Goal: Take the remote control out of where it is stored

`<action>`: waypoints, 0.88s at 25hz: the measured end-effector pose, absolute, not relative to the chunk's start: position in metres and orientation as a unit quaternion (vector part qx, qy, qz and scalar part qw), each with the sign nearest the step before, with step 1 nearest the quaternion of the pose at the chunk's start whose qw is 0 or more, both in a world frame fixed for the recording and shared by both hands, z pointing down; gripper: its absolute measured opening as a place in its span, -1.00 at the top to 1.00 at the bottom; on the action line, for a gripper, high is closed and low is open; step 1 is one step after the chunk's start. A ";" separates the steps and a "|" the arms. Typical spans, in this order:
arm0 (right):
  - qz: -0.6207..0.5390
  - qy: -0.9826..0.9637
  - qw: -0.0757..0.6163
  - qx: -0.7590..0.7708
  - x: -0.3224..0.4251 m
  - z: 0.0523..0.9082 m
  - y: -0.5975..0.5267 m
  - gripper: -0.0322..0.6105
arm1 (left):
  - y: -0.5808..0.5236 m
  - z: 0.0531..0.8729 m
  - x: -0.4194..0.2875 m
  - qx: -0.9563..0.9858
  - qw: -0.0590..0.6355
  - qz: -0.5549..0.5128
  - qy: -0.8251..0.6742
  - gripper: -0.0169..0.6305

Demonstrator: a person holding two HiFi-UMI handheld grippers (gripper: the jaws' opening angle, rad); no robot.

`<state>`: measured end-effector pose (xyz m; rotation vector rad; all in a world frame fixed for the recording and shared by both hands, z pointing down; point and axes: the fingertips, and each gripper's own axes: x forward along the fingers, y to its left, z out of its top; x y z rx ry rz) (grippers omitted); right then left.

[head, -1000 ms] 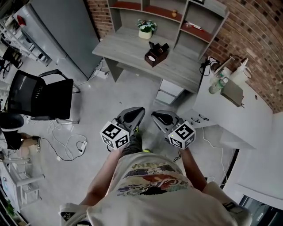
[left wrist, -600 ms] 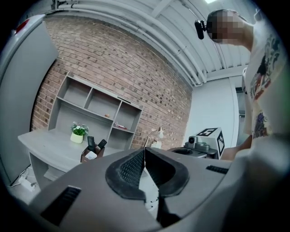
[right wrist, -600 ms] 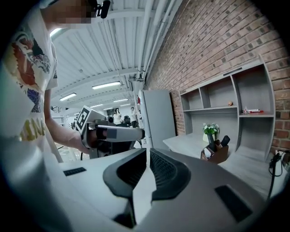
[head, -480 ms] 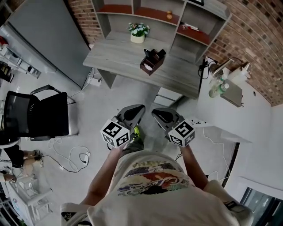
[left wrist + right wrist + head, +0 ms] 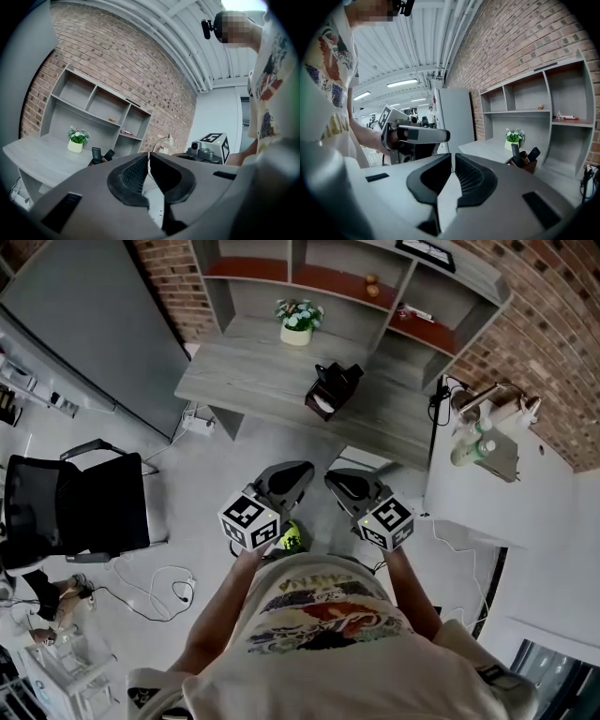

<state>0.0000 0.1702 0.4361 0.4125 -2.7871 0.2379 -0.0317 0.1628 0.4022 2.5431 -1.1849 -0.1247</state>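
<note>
A brown holder box [image 5: 330, 392] stands on the grey desk [image 5: 244, 371], with dark remote controls [image 5: 336, 374] sticking up out of it. The right gripper view shows the same remote controls [image 5: 514, 153] upright in the holder box [image 5: 525, 165], and the left gripper view shows the remote controls [image 5: 96, 154] far ahead. My left gripper [image 5: 302, 469] and right gripper [image 5: 331, 475] are held side by side in front of the person's body, over the floor and well short of the desk. Both are shut and empty: left gripper [image 5: 149, 154], right gripper [image 5: 453, 157].
A potted plant [image 5: 296, 320] sits on the desk under the shelf unit [image 5: 309, 268]. A drawer unit [image 5: 364, 459] stands below the desk. A black office chair [image 5: 80, 507] and floor cables [image 5: 155, 582] lie left, a grey cabinet [image 5: 84, 324] behind. A white counter [image 5: 497, 502] stands right.
The person has walked towards the desk, and the chair has slid left and down in view. Both grippers keep their place before the body, still shut.
</note>
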 end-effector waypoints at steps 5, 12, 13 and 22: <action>0.079 -0.973 0.154 0.153 -0.017 0.439 0.141 0.87 | 0.138 0.409 -0.042 0.898 0.167 -0.037 -0.406 0.93; 0.070 -0.973 0.166 0.144 -0.031 0.443 0.117 0.85 | 0.113 0.416 -0.053 0.890 0.178 -0.040 -0.417 0.93; 0.068 -0.973 0.169 0.140 -0.031 0.445 0.114 0.85 | 0.109 0.417 -0.054 0.889 0.178 -0.039 -0.420 0.93; 0.043 -0.969 0.210 0.125 -0.020 0.466 0.080 0.68 | 0.078 0.437 -0.059 0.865 0.194 -0.025 -0.462 0.93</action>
